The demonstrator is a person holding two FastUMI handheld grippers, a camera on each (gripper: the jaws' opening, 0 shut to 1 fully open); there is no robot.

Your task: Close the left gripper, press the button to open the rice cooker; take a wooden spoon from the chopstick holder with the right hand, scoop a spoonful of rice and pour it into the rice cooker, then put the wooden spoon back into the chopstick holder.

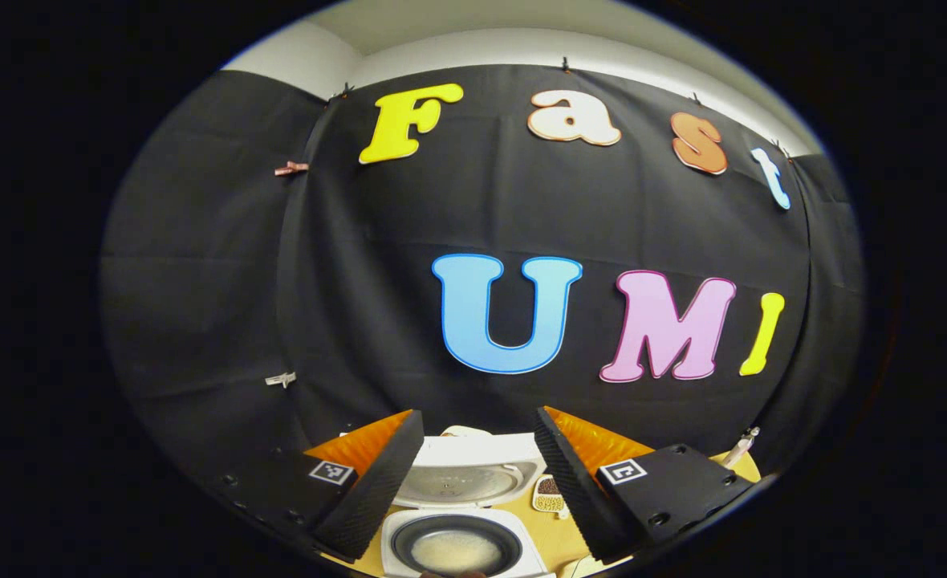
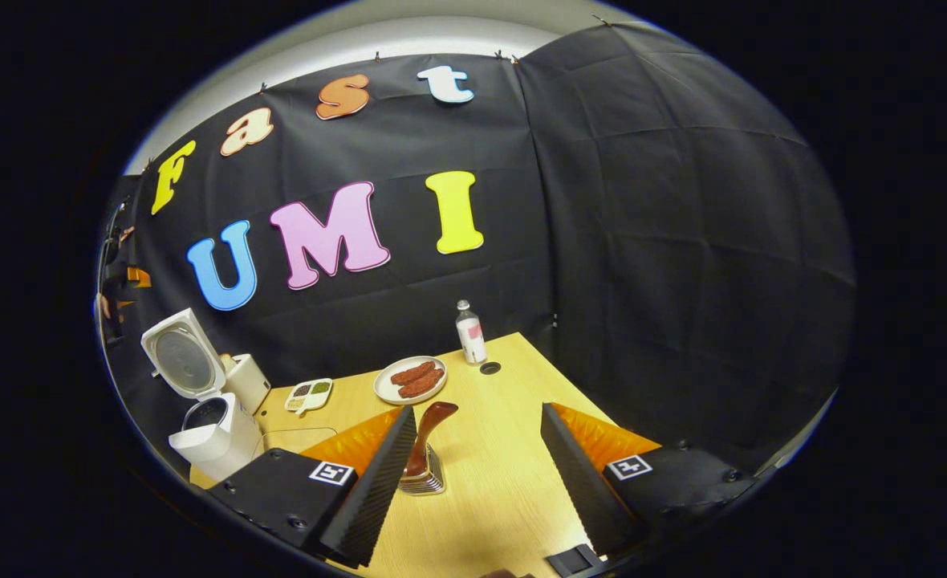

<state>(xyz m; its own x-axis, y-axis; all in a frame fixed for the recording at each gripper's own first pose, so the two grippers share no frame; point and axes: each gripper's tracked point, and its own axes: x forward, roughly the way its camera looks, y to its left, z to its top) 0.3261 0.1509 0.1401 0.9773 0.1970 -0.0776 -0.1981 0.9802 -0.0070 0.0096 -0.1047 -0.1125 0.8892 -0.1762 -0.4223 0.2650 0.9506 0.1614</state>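
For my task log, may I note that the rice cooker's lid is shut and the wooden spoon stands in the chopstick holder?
Not quite: the rice cooker's lid is raised open, as the right gripper view shows. The wooden spoon does stand in the chopstick holder.

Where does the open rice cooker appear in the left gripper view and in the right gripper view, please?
Left gripper view: rice cooker at bottom centre, lid raised, seen between this claw's two fingers.
Right gripper view: rice cooker at far left on the table's edge, lid up.
Shared landmark: the small divided tray of grains beside the cooker.
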